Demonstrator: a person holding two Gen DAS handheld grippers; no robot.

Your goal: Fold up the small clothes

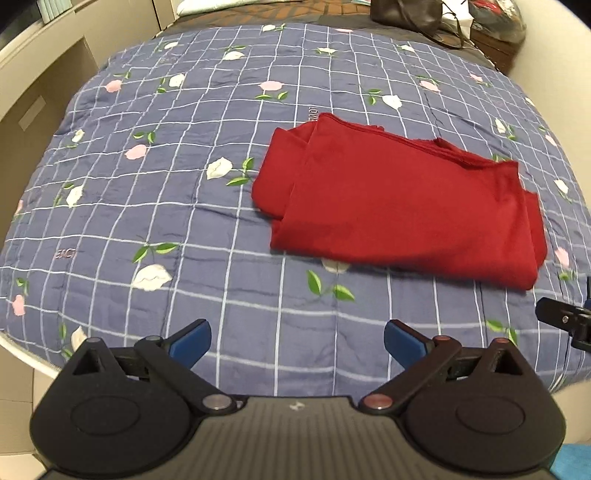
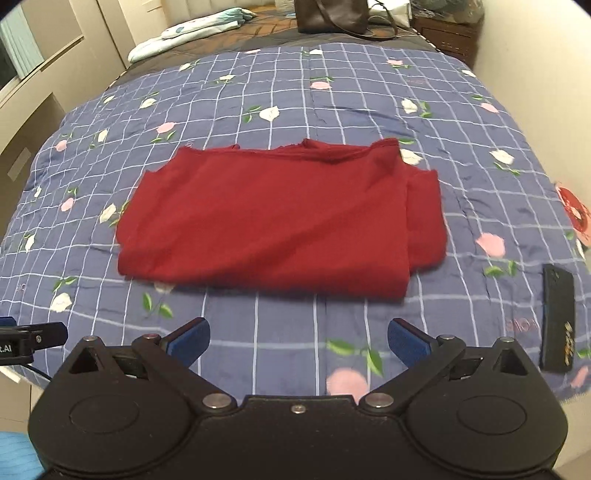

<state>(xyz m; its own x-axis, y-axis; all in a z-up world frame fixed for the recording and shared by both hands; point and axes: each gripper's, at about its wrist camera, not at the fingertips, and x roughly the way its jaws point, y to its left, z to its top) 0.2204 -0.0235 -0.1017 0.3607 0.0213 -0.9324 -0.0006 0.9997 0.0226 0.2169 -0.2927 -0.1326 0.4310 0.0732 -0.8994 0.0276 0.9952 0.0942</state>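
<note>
A dark red garment (image 1: pixel 399 206) lies folded into a rough rectangle on the blue floral quilt (image 1: pixel 184 184). In the right wrist view the same red garment (image 2: pixel 280 221) lies straight ahead, its near edge a short way beyond the fingertips. My left gripper (image 1: pixel 297 341) is open, held above the quilt to the near left of the garment, with nothing between its blue pads. My right gripper (image 2: pixel 298 341) is also open and empty, just short of the garment's near edge. Part of the right gripper (image 1: pixel 565 317) shows at the right edge of the left wrist view.
A black phone (image 2: pixel 557 317) lies on the quilt (image 2: pixel 258 92) at the near right. A dark handbag (image 2: pixel 332 14) and folded pale bedding (image 2: pixel 192 33) sit at the far end of the bed. Beige furniture (image 1: pixel 40 85) runs along the left side.
</note>
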